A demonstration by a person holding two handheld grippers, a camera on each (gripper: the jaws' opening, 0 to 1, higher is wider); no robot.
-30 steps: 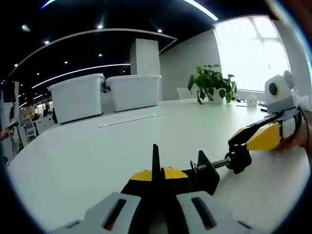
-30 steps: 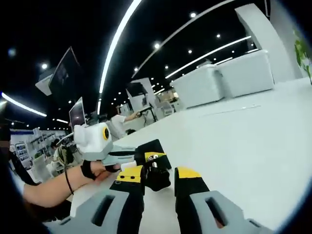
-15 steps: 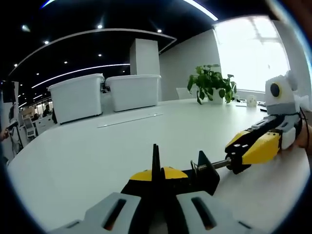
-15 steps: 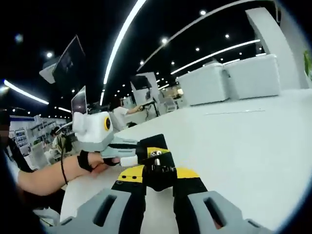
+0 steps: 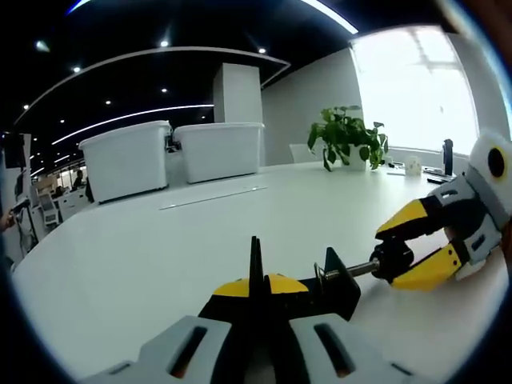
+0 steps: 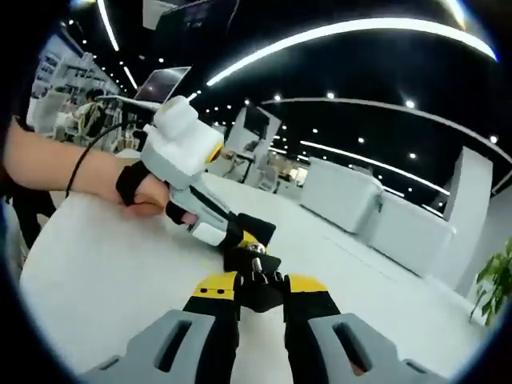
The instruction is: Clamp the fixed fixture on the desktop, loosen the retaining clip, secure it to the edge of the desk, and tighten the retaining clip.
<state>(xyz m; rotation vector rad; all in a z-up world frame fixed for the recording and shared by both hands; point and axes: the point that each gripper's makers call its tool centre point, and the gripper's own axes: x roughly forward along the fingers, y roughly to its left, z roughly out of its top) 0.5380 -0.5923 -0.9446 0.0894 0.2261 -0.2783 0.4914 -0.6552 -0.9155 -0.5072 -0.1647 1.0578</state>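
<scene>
Fixture [image 5: 332, 290]: a black clamp lying on the white desk [image 5: 144, 264], held at its body by the left gripper [image 5: 254, 282], whose yellow-tipped jaws are pressed together on it. A threaded screw [image 5: 360, 270] runs from the clamp body out to a black knob [image 5: 390, 260]. The right gripper [image 5: 420, 244] has its yellow jaws closed on either side of that knob, one above and one below. In the right gripper view, the right gripper [image 6: 258, 288] grips the knob [image 6: 258, 284] between its tips, and beyond it the left gripper [image 6: 240, 240] points in from the upper left, carried by a hand [image 6: 148, 200]. Two white bins [image 5: 172, 156] and a potted plant [image 5: 348, 136] stand at the far side of the desk.
</scene>
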